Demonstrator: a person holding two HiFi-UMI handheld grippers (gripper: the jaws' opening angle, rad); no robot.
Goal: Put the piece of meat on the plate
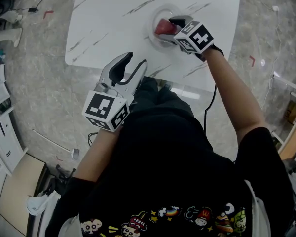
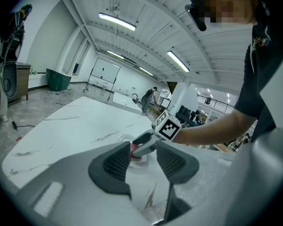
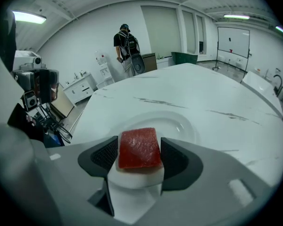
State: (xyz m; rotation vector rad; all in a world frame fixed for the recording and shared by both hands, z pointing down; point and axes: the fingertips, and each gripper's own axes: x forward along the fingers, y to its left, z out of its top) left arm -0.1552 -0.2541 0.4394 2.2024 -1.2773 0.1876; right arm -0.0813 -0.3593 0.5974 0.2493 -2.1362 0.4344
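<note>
Grey jaws of the left gripper (image 1: 135, 65) stand spread with nothing between them. We hold this unit close to the body, at the near edge of the table (image 1: 113, 19), and it takes no part in the work.

Further out, the right gripper (image 3: 139, 154) is pressed onto the piece of meat (image 3: 138, 147). 1 pad bears on each side of the red block and its top face is level. From the head view, the meat sits over the plate (image 3: 179, 121), a shallow white dish on the marbled tabletop. From the right gripper view, the plate's well lies just beyond and below the block. We cannot tell whether the underside is touching the dish.

We judge the step in hand to be placement, with the carry essentially complete. The next move calls for 2 actions:
1. Confirm the block rests within the rim, lowering if needed.
2. Part the jaws evenly, so the meat does not cling to 1 pad and get dragged off centre.

Well beyond the table, a person (image 3: 125, 48) stands at the far wall.
</note>
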